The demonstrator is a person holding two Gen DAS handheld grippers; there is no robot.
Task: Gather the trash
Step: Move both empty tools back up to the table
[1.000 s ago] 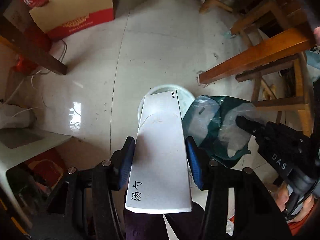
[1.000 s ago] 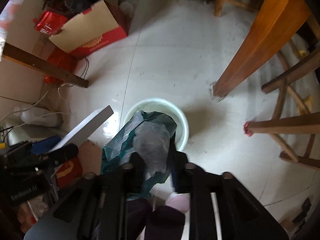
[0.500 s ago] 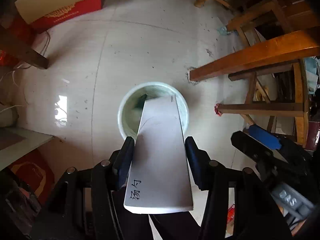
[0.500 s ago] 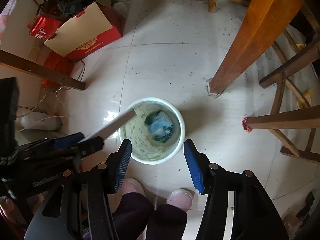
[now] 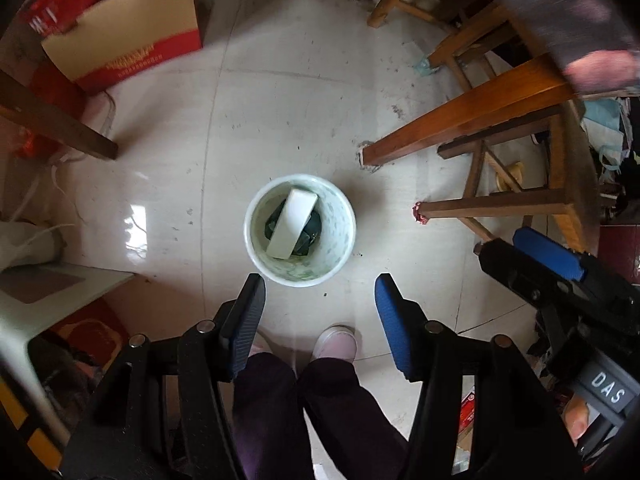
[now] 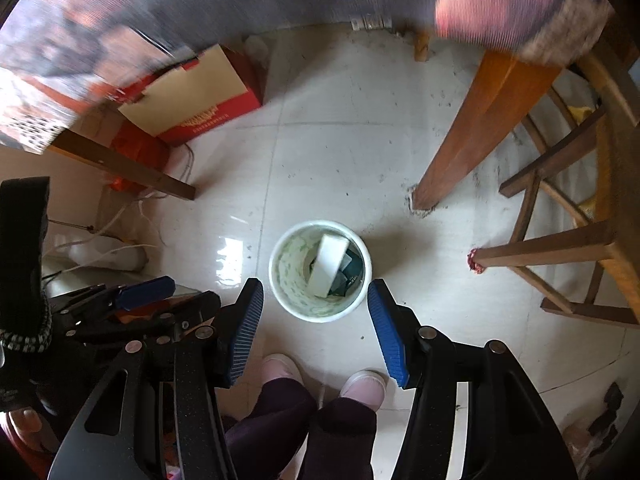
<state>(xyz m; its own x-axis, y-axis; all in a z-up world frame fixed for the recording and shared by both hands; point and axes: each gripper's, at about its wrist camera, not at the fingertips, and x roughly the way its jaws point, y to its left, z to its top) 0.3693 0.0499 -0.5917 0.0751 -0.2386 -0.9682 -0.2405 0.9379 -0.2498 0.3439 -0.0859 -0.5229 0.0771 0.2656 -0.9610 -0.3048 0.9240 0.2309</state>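
Since a second ago: white box (image 5: 292, 223) and green bag (image 5: 310, 234) have left the grippers, now inside the pale bin (image 5: 299, 230) on the tiled floor (image 5: 280, 112) | left gripper (image 5: 320, 316): jaws opening, nothing between | right gripper (image 6: 316, 322): released, empty | person's pink shoes (image 6: 362, 386) just below bin

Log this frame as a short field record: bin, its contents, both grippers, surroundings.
bin: white bin upright on the tiled floor
contents: white box leaning on a green bag
left gripper: jaws opening, nothing between them
right gripper: open, empty
nearby: wooden chair leg, red cardboard box
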